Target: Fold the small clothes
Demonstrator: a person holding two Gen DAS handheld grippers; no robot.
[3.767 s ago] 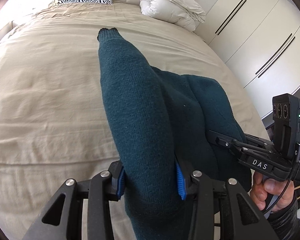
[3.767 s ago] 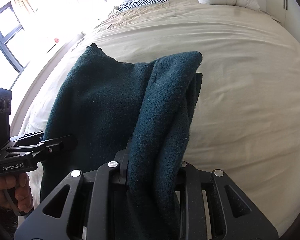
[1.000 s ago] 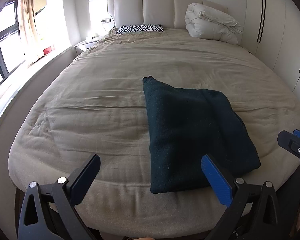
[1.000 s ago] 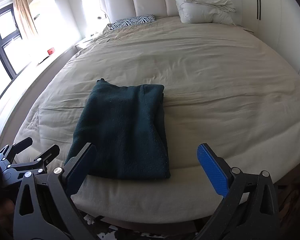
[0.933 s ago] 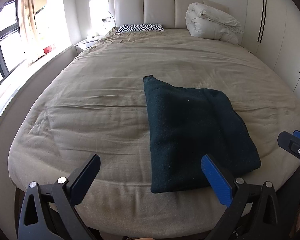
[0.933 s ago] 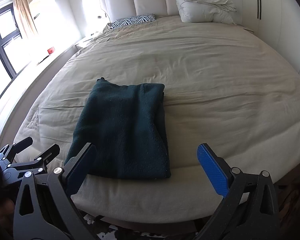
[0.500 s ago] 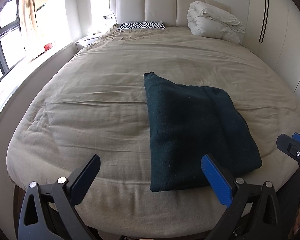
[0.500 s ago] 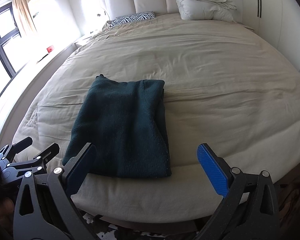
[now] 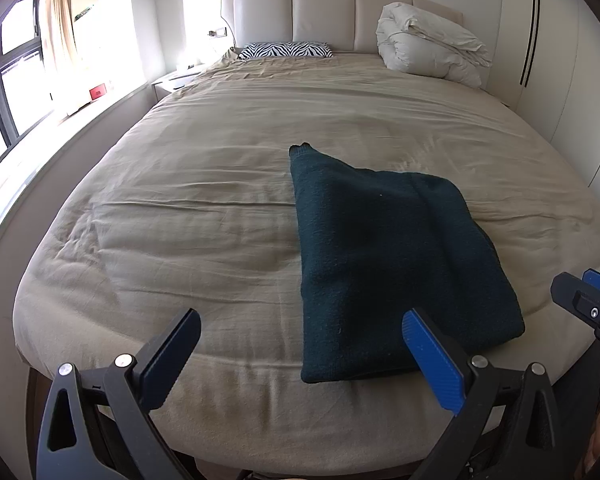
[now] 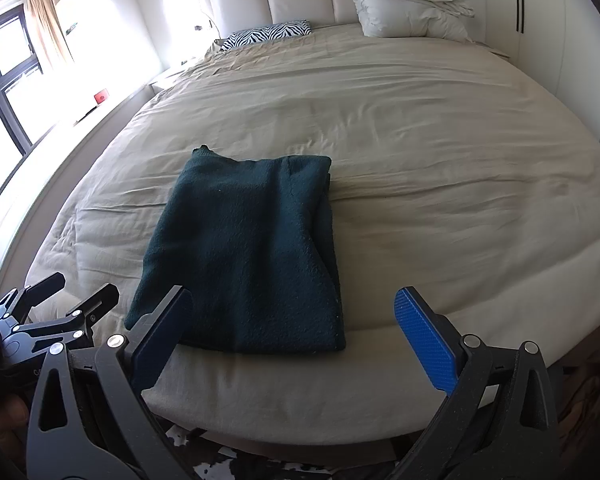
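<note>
Dark teal sweater [image 9: 388, 256] lies folded into a rough rectangle on the beige bed [image 9: 204, 208], near the foot edge, one corner sticking up twd the headboard [image 9: 324, 12]. Left gripper [image 9: 300, 354] hangs off the foot of the bed w/ tongs spread wide, nothing btwn them; its right pad overlaps the sweater's near edge in view, contact can't tell. Right gripper [image 10: 294, 330] same: tongs wide apart, empty, short of the sweater [image 10: 248, 256]. Zebra pillow [image 9: 286, 50] and bundled white duvet [image 9: 430, 50] sit at the head end, well apart from the sweater. Wardrobe doors [image 9: 556, 56] on the right.
</note>
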